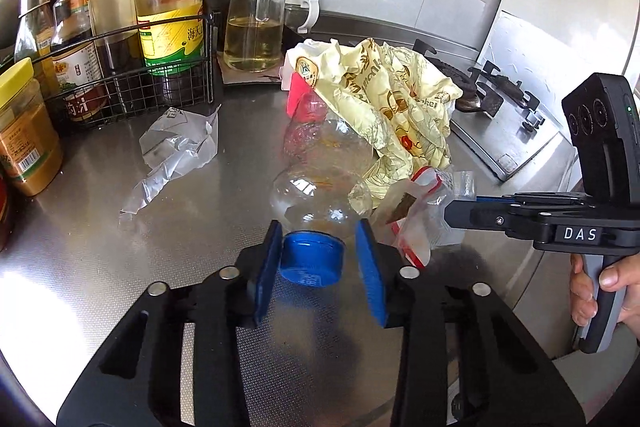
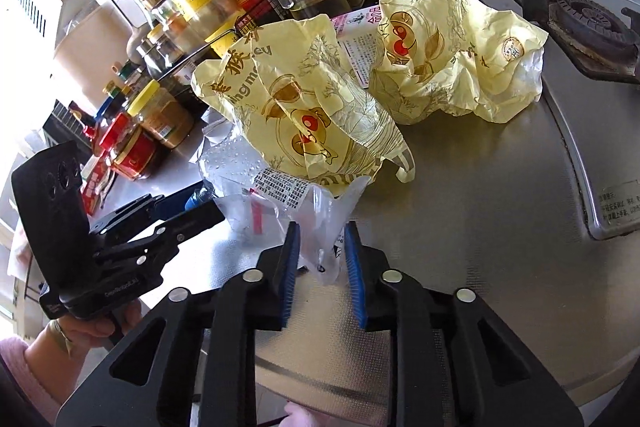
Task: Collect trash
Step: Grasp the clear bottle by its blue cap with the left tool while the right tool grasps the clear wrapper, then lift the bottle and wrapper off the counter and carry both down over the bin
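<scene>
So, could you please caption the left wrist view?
Left tongs straddle the blue cap of a clear plastic bottle lying on a steel counter.

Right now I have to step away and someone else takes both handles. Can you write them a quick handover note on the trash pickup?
Left hand-held gripper: open, its pads on either side of the blue cap of the clear plastic bottle, which lies on the steel counter; not clamped.
Right hand-held gripper: open around the lower end of the clear zip bag, not pinched.
On the counter: two crumpled yellow wrappers and a crumpled clear film near the condiment rack.
Done: nothing lifted, no bin in view.
Left: close on bottle and bag, then gather the wrappers and film.
</scene>
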